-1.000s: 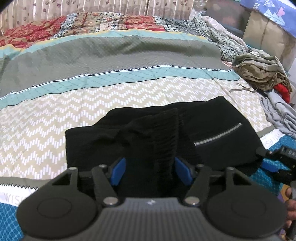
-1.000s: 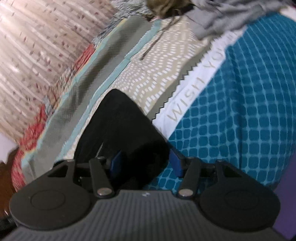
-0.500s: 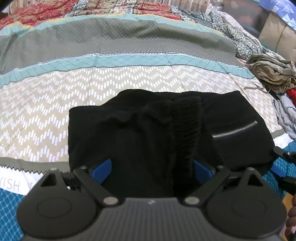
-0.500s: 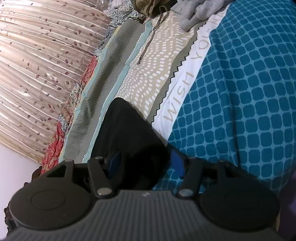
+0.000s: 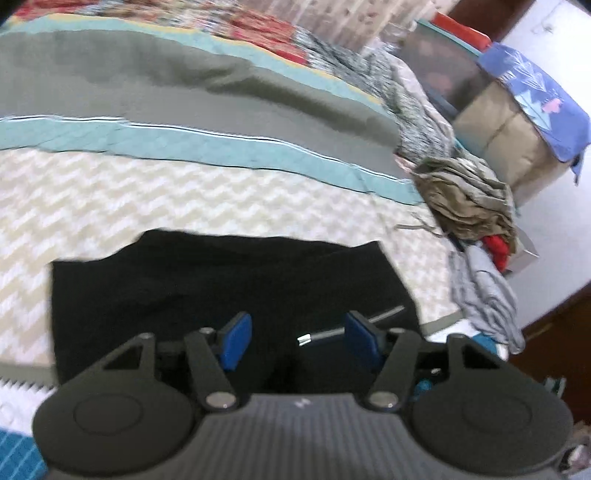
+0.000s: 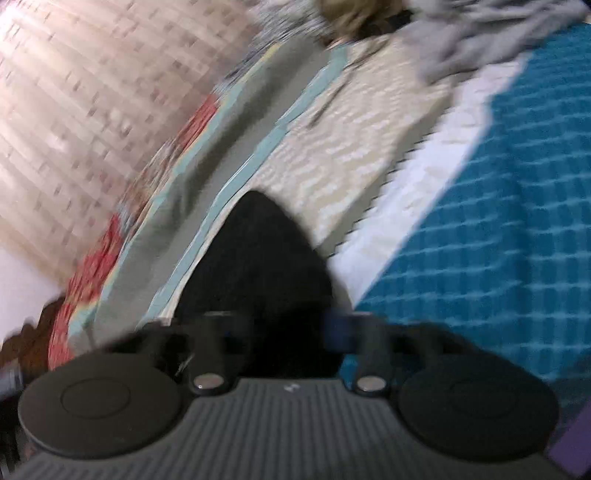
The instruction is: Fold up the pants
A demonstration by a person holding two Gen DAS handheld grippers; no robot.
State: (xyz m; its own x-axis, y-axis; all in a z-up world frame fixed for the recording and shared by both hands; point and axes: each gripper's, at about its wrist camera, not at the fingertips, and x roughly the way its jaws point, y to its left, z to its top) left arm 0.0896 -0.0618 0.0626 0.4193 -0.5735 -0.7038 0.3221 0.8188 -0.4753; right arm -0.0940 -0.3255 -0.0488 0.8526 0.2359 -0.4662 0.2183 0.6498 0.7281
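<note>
The black pants (image 5: 207, 280) lie folded in a flat rectangle on the patterned bedspread (image 5: 147, 199). A silver zipper (image 5: 351, 328) shows at their near right. My left gripper (image 5: 297, 341) is open just above the near edge of the pants, with its blue pads (image 5: 236, 341) apart and nothing between them. In the blurred right wrist view the pants (image 6: 258, 258) show as a black wedge. My right gripper (image 6: 280, 332) is open over their near corner, holding nothing.
A heap of olive, red and grey clothes (image 5: 469, 206) lies at the bed's right edge. It also shows in the right wrist view (image 6: 461, 33). Boxes under a blue cloth (image 5: 517, 122) stand beyond. Curtains (image 6: 92, 92) hang behind the bed.
My left gripper opened wide and let go of the ribbed waistband, which now lies flat. It then swung right. The right view moved and blurred, with its jaws wider apart.
</note>
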